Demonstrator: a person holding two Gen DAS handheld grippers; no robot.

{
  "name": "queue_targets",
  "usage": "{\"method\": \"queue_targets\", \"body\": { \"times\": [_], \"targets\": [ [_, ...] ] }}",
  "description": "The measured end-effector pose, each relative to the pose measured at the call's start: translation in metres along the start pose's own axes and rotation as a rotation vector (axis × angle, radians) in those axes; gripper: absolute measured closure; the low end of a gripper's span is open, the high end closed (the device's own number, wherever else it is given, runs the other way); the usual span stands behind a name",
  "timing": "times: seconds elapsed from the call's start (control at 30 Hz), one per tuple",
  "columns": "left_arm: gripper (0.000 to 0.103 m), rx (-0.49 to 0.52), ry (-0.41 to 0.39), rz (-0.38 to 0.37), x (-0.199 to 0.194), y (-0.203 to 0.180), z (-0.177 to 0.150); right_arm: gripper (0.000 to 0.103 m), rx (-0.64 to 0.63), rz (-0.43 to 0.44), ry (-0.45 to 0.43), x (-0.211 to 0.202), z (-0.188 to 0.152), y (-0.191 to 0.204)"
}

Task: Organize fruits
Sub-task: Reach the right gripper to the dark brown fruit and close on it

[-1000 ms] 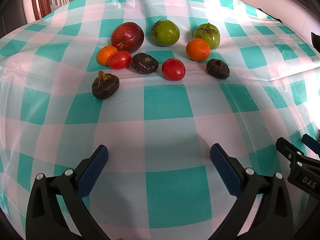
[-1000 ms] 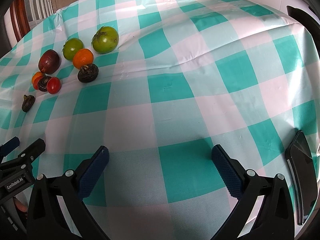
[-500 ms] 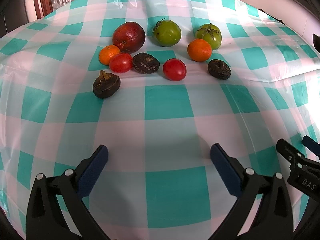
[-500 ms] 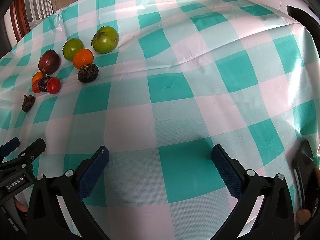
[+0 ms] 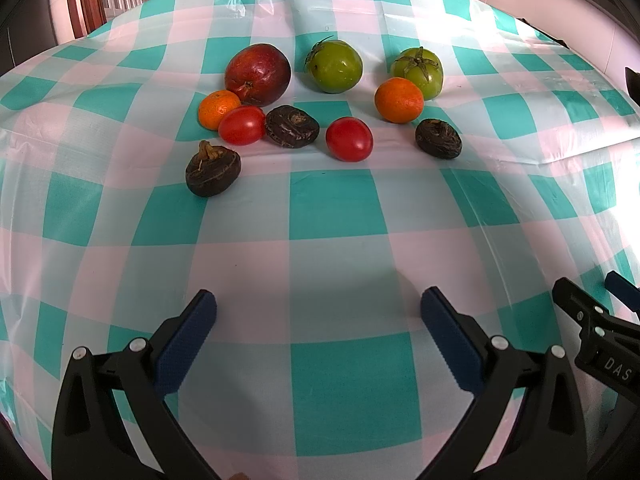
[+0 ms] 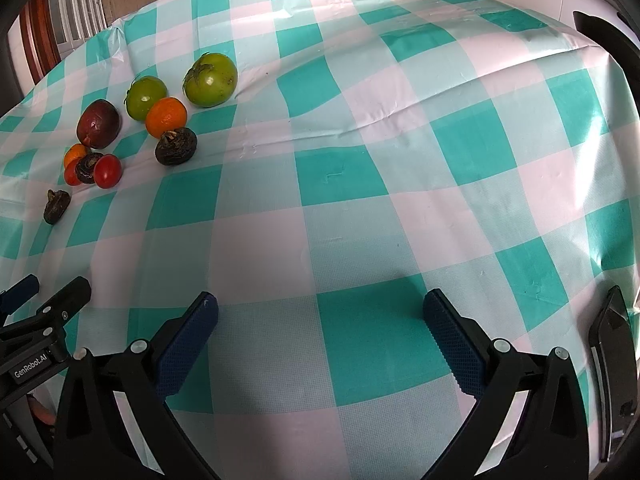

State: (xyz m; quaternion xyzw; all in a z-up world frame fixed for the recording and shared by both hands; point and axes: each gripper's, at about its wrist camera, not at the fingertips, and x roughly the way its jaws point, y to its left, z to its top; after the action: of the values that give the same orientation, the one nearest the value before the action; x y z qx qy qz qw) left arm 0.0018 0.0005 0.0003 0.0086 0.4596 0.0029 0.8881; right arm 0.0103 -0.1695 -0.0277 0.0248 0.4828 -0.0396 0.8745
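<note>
Left tongs marked "GenRobot.AI" and right tongs marked "DAS" gape empty.

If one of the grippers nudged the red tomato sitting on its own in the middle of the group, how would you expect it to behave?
The lone red tomato looks smooth, glossy and egg-shaped, so it would probably roll or wobble off. Its shiny skin may slip between the blue pads unless gripped squarely. It looks soft-skinned, so a hard squeeze might bruise it. The wrinkled tablecloth could deflect its path.
</note>
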Motion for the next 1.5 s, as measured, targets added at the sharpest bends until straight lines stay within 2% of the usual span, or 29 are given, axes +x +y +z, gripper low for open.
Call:
{"method": "queue_targets", "body": {
  "times": [0.3, 0.53, 0.73, 0.83, 0.93, 0.97, 1.03, 1.1, 1.13, 1.17, 1.2, 1.27, 1.33, 1.5],
  "targets": [
    [0.001, -0.006, 0.000, 0.003, 0.000, 0.000, 0.000, 0.004, -0.008, 0.009, -0.001, 0.000, 0.001, 0.002],
    [0.001, -0.051, 0.006, 0.037, -0.001, -0.002, 0.000, 0.004, -0.249, 0.146, 0.023, 0.015, 0.025, 0.029],
    [0.001, -0.054, 0.010, 0.040, 0.000, -0.001, 0.002, 0.004, -0.347, 0.235, 0.016, 0.038, 0.061, 0.057],
    [0.001, -0.098, 0.017, 0.071, 0.002, 0.007, 0.004, 0.006, -0.406, 0.265, 0.011, 0.049, 0.076, 0.076],
    [0.001, -0.189, 0.025, 0.129, 0.005, 0.026, 0.008, 0.016, -0.444, 0.291, 0.006, 0.059, 0.090, 0.092],
    [0.001, -0.214, 0.027, 0.146, 0.006, 0.032, 0.010, 0.023, -0.446, 0.309, 0.008, 0.062, 0.094, 0.095],
    [0.001, -0.249, 0.023, 0.158, 0.010, 0.041, 0.016, 0.029, -0.444, 0.321, 0.000, 0.066, 0.101, 0.099],
    [0.001, -0.262, 0.015, 0.141, 0.013, 0.048, 0.022, 0.048, -0.436, 0.326, -0.022, 0.066, 0.104, 0.098],
    [0.002, -0.262, 0.008, 0.123, 0.014, 0.049, 0.025, 0.050, -0.427, 0.337, -0.026, 0.064, 0.103, 0.095],
    [0.006, -0.248, 0.000, 0.094, 0.014, 0.048, 0.028, 0.059, -0.417, 0.355, -0.026, 0.065, 0.104, 0.093],
    [0.008, -0.224, -0.010, 0.072, 0.014, 0.044, 0.030, 0.063, -0.394, 0.375, -0.023, 0.065, 0.105, 0.087],
    [0.010, -0.167, -0.030, 0.068, 0.014, 0.031, 0.033, 0.063, -0.321, 0.404, -0.020, 0.064, 0.106, 0.072],
    [0.011, -0.156, -0.041, 0.111, 0.016, 0.024, 0.037, 0.063, -0.251, 0.437, -0.018, 0.065, 0.110, 0.059],
    [0.029, -0.324, -0.049, 0.113, 0.027, 0.053, 0.049, 0.063, -0.197, 0.483, -0.015, 0.068, 0.112, 0.047]
  ]
}}
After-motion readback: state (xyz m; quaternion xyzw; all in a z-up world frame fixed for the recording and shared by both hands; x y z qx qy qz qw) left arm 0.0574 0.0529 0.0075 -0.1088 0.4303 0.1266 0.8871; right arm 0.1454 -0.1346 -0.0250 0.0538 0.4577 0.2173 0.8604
